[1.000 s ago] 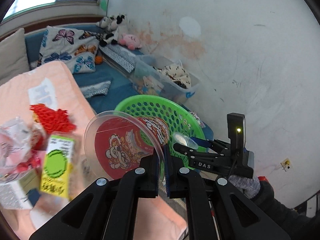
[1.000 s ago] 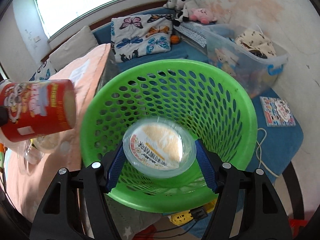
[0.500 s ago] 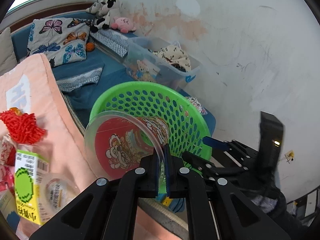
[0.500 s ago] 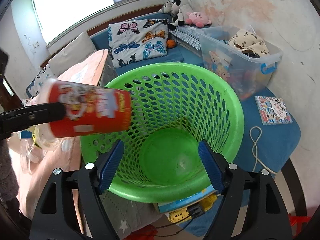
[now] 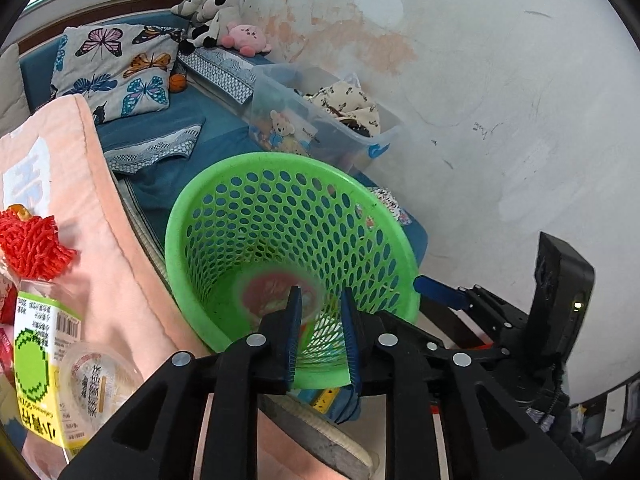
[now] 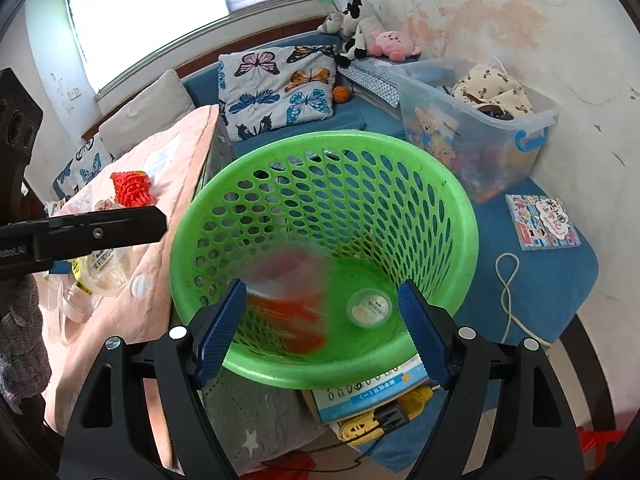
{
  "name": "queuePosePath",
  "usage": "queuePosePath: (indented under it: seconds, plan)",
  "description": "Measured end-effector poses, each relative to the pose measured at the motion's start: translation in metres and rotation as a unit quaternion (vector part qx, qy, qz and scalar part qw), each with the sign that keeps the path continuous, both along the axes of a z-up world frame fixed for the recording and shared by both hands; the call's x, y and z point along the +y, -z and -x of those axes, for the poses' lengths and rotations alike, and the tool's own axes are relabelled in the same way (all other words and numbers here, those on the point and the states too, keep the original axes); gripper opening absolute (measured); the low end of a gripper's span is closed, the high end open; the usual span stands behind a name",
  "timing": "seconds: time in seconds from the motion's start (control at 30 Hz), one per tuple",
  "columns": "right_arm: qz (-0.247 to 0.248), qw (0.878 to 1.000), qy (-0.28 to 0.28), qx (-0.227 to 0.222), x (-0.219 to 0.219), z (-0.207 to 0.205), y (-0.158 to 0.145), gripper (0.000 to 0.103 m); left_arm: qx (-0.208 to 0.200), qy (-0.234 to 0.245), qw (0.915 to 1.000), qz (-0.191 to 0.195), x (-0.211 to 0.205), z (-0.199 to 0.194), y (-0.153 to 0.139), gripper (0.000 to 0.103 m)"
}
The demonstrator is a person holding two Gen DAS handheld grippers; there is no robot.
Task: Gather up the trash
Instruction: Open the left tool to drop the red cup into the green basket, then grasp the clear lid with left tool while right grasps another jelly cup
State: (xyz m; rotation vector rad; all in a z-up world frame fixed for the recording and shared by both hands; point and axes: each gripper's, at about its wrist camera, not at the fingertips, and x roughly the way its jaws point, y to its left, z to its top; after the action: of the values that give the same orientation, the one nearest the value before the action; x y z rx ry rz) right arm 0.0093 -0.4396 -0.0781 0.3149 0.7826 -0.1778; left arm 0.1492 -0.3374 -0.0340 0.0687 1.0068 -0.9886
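Note:
A green perforated basket [image 5: 208, 216] [image 6: 460, 216] stands on the floor beside the pink-covered table. A red snack can [image 6: 292, 300] shows as a motion blur inside it, also blurred in the left wrist view [image 5: 272, 292]. A small clear lidded cup [image 6: 369, 307] lies on the basket's bottom. My left gripper [image 5: 320, 336] is open and empty over the basket's near rim. My right gripper [image 6: 322, 332] is wide open and empty above the basket. Its body also shows in the left wrist view [image 5: 500, 320].
On the pink cloth [image 5: 100, 240] lie a red mesh net [image 5: 30, 240], a green-and-yellow carton [image 5: 36, 364] and a clear lidded cup [image 5: 94, 380]. A clear storage bin [image 6: 472, 136], a booklet [image 6: 542, 222] and a cord [image 6: 508, 292] sit past the basket.
My left gripper opened and the red can dropped into the basket. The clear cup let go by my right gripper earlier now lies at the basket's bottom.

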Motion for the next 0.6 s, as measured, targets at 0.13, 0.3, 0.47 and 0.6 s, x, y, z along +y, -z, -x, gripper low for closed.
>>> queuePosePath:
  seconds: [0.13,0.3,0.47,0.6]
  plan:
    - [0.001,1.0,-0.007,-0.005,0.007,0.003,-0.005,0.078,-0.009,-0.011,0.9998,0.011,0.019,0.006,-0.011,0.019]
    - [0.005,0.999,-0.028,-0.015,0.026,0.004,-0.015,0.078,-0.037,-0.043,0.9983,0.012,0.06,0.018,-0.025,0.019]
    - [0.008,0.998,-0.055,-0.025,0.051,0.001,-0.024,0.08,-0.06,-0.082,0.9948,0.009,0.109,0.026,-0.036,0.021]
    - [0.011,0.996,-0.077,-0.03,0.07,-0.004,-0.029,0.081,-0.075,-0.12,0.99,0.0,0.15,0.03,-0.039,0.023]
